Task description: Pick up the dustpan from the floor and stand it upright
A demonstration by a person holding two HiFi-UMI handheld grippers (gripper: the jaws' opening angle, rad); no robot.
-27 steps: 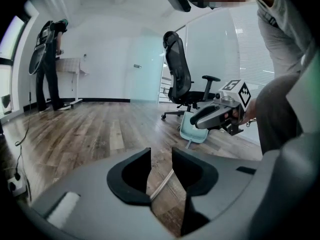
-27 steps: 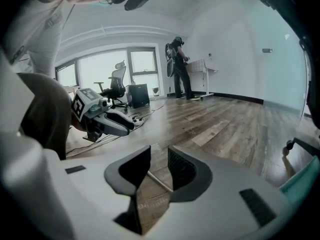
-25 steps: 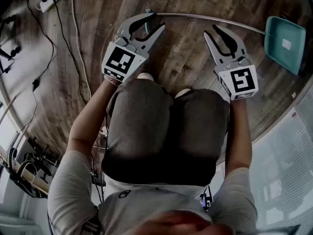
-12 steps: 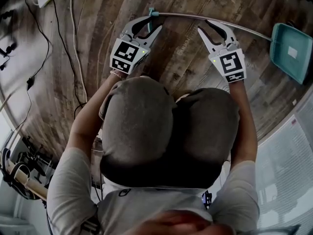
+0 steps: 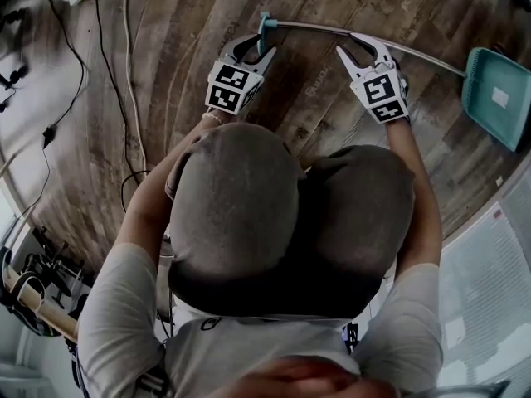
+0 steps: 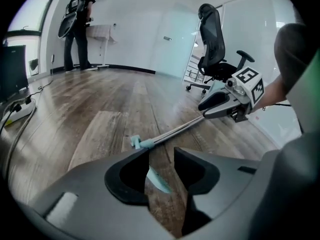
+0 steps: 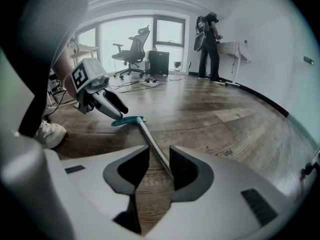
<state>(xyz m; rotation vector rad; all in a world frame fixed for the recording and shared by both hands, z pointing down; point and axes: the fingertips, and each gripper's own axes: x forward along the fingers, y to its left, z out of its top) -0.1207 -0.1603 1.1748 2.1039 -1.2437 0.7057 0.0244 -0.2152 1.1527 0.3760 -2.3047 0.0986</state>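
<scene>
Teal plastic dustpan lies flat on a wood-plank floor, its pan at the right edge of the head view and its long metal handle running left to a teal end cap. A person crouches over it with a hand-held gripper in each hand, both pointing down toward the handle. The left gripper sits at the cap end; its jaws have just been opening and stand wide, with the cap just beyond the tips and nothing clamped. The right gripper is farther along; its jaws have also just been opening, and the handle passes between them without being pinched. This looks like the reach-and-straddle step, before any grasp. The next move likely calls for settling both sets of jaws around the thin handle, closing firmly, then lifting the cap end so the pan pivots onto its base.
</scene>
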